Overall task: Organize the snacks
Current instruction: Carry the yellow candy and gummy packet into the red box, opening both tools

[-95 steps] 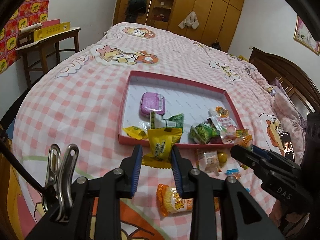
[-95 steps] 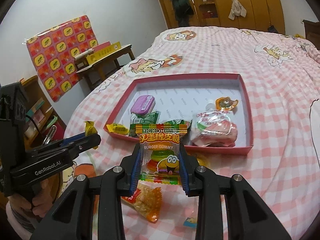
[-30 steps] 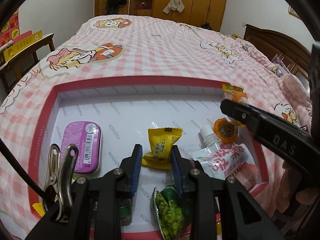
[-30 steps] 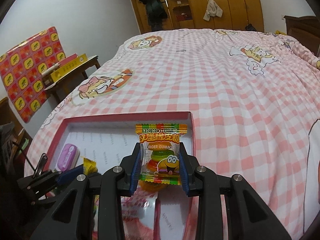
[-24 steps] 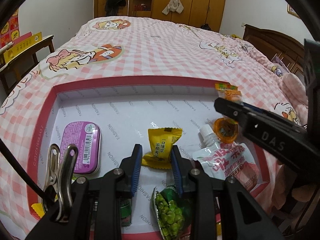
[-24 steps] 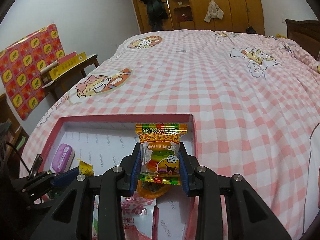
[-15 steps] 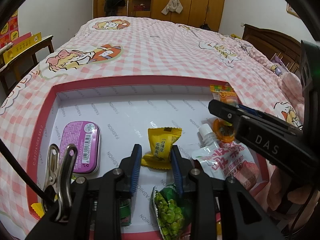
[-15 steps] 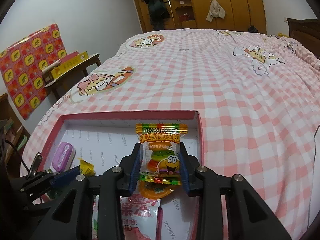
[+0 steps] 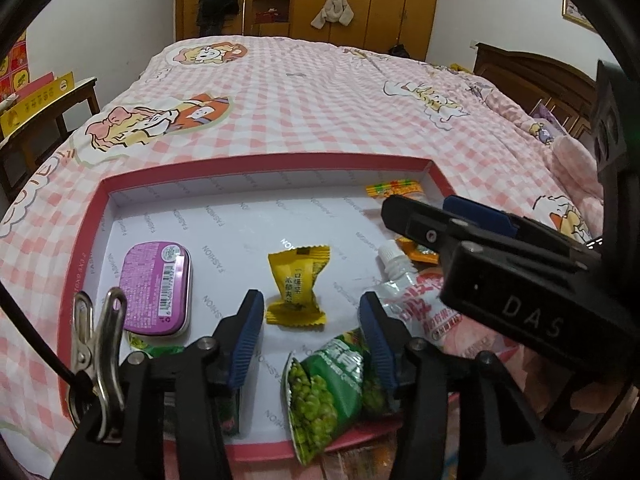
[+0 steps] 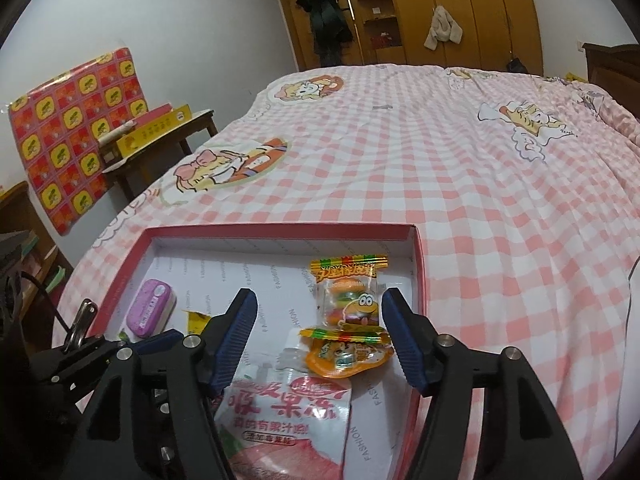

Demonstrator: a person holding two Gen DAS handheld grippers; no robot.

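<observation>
Snacks mostly in box [image 9: 86, 240]; yellow candy [image 9: 297, 284] and gummy packet [image 10: 348, 294] just released, lying inside. Left gripper [image 9: 310, 340] and right gripper [image 10: 316, 336] jaws just opened, apart, empty. Leftovers outside box: cannot tell.

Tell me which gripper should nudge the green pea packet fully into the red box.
Left, probably. The left gripper hangs open right above the green pea packet, which overhangs the red box rim. The right gripper is open over the burger gummy.
</observation>
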